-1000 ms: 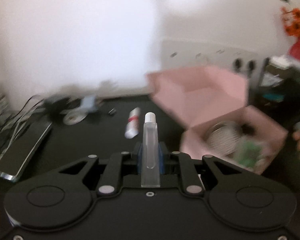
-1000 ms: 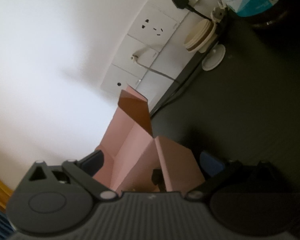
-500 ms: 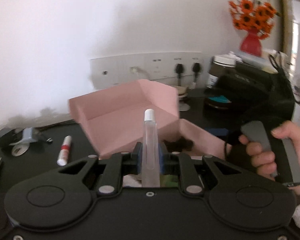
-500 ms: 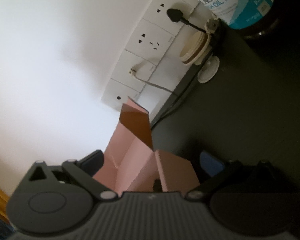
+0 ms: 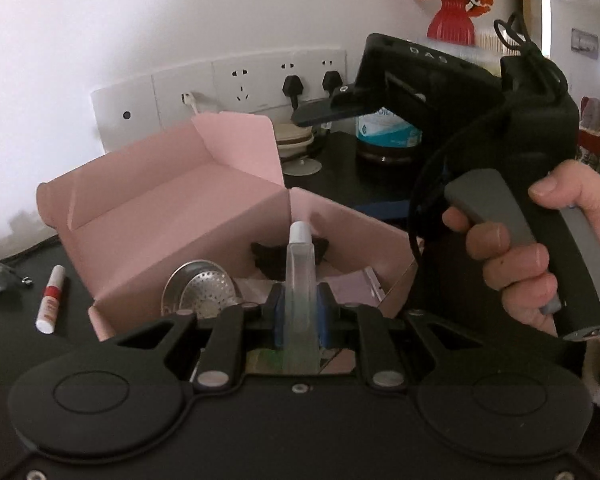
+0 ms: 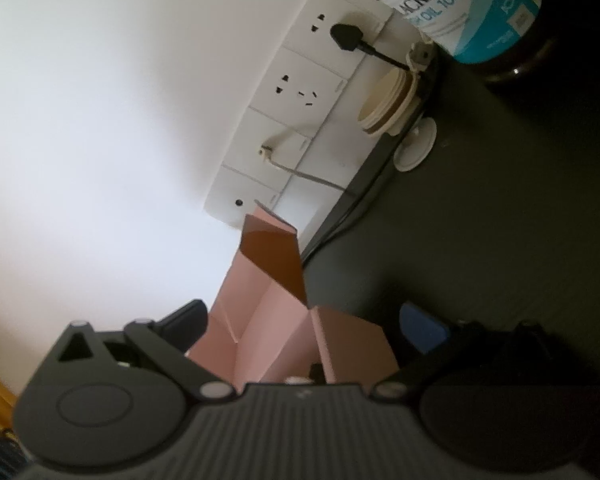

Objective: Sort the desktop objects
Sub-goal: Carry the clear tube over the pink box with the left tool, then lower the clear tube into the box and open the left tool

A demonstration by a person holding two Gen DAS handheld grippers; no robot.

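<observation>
My left gripper (image 5: 300, 312) pinches a clear tube (image 5: 300, 280) with a white cap between its blue pads (image 5: 324, 316), holding it upright over the open pink box (image 5: 172, 216). The tube's cap sits in front of the box's far inner wall. Inside the box I see a perforated metal strainer (image 5: 200, 288), something black at the back (image 5: 268, 256) and a pale pink packet (image 5: 352, 284); I cannot make out more. The box stands on the black desk (image 5: 12, 320). Left of it lies a small white stick with a red band (image 5: 51, 298), apart from the box. My right gripper (image 6: 304, 332) is spread wide on either side of the box's near corner, one finger over the wall side, one blue pad (image 6: 422, 328) over the desk. A hand (image 5: 516, 256) grips its handle. Behind stand wall sockets (image 5: 240, 84), a jar with a blue label (image 6: 472, 12) and a red vase of orange flowers (image 5: 452, 20).
</observation>
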